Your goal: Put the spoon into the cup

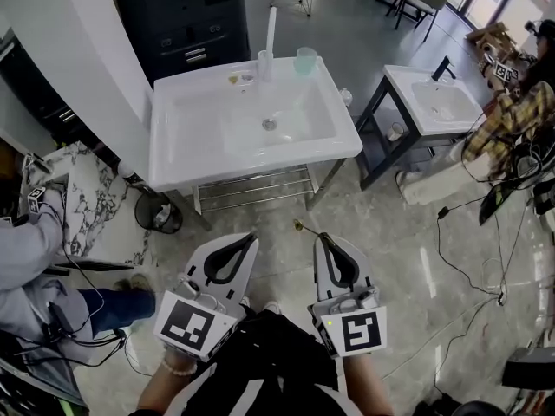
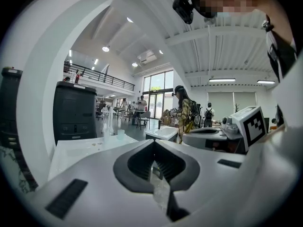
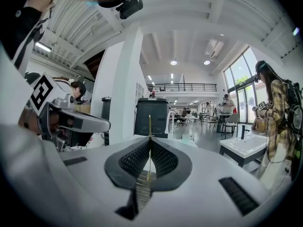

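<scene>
A thin golden spoon (image 1: 303, 227) sticks out of my right gripper (image 1: 319, 236), whose jaws are shut on it. In the right gripper view the spoon (image 3: 149, 126) rises as a narrow gold strip from the tips of the right gripper (image 3: 149, 141). A pale green cup (image 1: 305, 60) stands on the back rim of the white sink (image 1: 191, 146), with a clear cup (image 1: 264, 64) beside it. My left gripper (image 1: 252, 235) is shut with nothing in it; both grippers hang low, well in front of the sink. The left gripper view shows the cup (image 2: 120, 134) far off, beyond the left gripper (image 2: 152, 144).
A smaller sink on a dark frame (image 1: 434, 102) stands to the right, with a person in a plaid shirt (image 1: 507, 124) beside it. A black bin (image 1: 159, 212) sits left of the big sink's legs. Cables (image 1: 468, 258) run over the floor; a seated person (image 1: 52, 276) is at the left.
</scene>
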The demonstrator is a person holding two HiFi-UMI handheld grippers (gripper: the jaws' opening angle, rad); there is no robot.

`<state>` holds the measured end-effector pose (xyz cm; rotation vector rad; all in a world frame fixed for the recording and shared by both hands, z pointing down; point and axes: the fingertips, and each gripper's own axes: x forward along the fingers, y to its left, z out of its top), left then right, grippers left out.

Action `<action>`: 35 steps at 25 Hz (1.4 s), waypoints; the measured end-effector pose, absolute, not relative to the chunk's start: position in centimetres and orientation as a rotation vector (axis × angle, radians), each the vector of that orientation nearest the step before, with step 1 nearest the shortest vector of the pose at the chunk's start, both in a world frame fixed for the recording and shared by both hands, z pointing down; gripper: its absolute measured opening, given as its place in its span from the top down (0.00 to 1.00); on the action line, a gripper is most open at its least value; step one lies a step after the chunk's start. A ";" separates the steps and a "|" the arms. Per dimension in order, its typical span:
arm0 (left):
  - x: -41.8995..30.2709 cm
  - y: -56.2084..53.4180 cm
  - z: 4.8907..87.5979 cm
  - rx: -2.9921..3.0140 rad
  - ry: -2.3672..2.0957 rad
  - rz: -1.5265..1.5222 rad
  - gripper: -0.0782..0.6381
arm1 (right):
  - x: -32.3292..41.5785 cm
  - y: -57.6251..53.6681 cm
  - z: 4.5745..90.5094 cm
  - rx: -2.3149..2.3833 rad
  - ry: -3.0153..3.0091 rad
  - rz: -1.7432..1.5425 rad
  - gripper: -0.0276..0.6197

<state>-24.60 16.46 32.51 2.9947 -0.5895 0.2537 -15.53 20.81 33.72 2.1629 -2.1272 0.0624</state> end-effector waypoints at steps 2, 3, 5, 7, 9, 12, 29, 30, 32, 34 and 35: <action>-24.1 16.8 32.5 2.996 -0.611 0.276 0.89 | -15.0 21.3 33.8 2.172 -2.128 0.072 0.95; -23.9 17.1 32.5 3.000 -0.612 0.277 0.89 | -14.6 21.6 33.9 2.179 -2.127 0.078 0.95; -23.2 17.8 32.7 3.012 -0.596 0.263 0.89 | -13.9 22.2 33.9 2.194 -2.127 0.088 0.95; -22.6 18.3 32.8 3.013 -0.599 0.267 0.89 | -13.2 22.7 33.8 2.206 -2.128 0.095 0.95; -22.1 18.8 32.9 3.014 -0.597 0.271 0.89 | -12.6 23.3 33.7 2.215 -2.124 0.097 0.95; -21.6 19.4 33.1 3.022 -0.573 0.258 0.89 | -12.0 24.3 33.9 2.228 -2.111 0.102 0.95; -17.8 21.4 32.6 3.051 -0.372 0.215 0.89 | -10.1 27.4 34.5 2.337 -1.980 0.110 0.95; -17.4 21.4 32.7 3.052 -0.361 0.216 0.89 | -9.9 27.4 34.5 2.339 -1.974 0.109 0.95; -16.8 21.3 32.9 3.049 -0.343 0.219 0.89 | -9.4 27.3 34.5 2.343 -1.965 0.109 0.95; -16.1 21.2 32.9 3.053 -0.328 0.221 0.89 | -8.8 27.0 34.5 2.347 -1.960 0.113 0.95; -15.7 21.1 32.9 3.056 -0.320 0.220 0.89 | -8.5 26.9 34.5 2.351 -1.957 0.113 0.95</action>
